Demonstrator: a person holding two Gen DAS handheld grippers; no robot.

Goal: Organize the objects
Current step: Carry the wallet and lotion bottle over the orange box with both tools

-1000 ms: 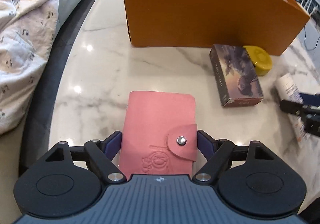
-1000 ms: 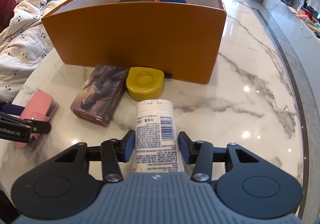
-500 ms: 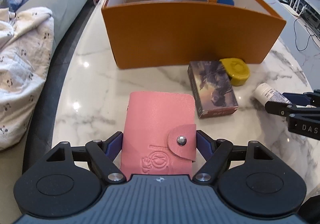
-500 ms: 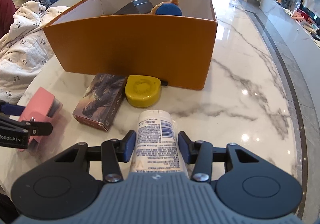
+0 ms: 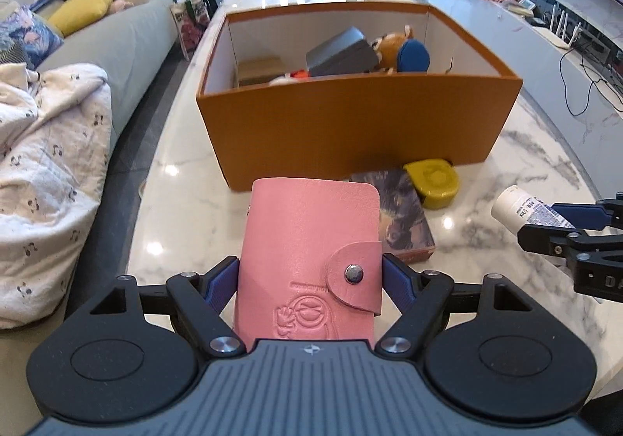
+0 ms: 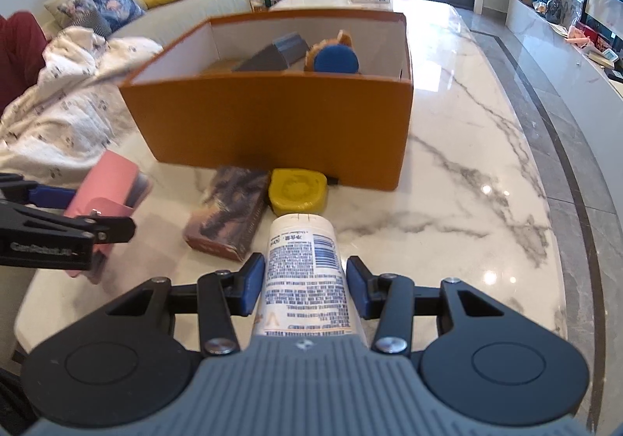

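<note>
A pink leather card wallet with a snap-button flap (image 5: 311, 260) is held clamped between the blue pads of the left tongs (image 5: 310, 280), clear of the white marble tabletop (image 5: 187, 179); its long axis runs forward along the fingers, the flap end being nearest the camera and the free end pointed toward the open orange cardboard box (image 5: 350, 124). A white plastic tube with a printed label (image 6: 303, 276) is gripped in the same manner by the right tongs (image 6: 303, 282), which are clenched on it, its capped flat end being directed forward and its long axis lying along the fingers. The box is placed ahead of both tongs and its near wall must be cleared before anything can be dropped inside; from the left view the box opening lies straight ahead and slightly right, from the right view ahead and slightly left, so neither hand can be judged plainly nearer. Inside the box a grey case (image 5: 342, 54), a stuffed toy with a blue part (image 5: 405, 54) and a small brown carton (image 5: 259, 69) are seen. On the tabletop, just before the box wall, a dark illustrated card box (image 6: 229, 218) and a yellow rounded container (image 6: 298, 190) are left side by side, close together.
</note>
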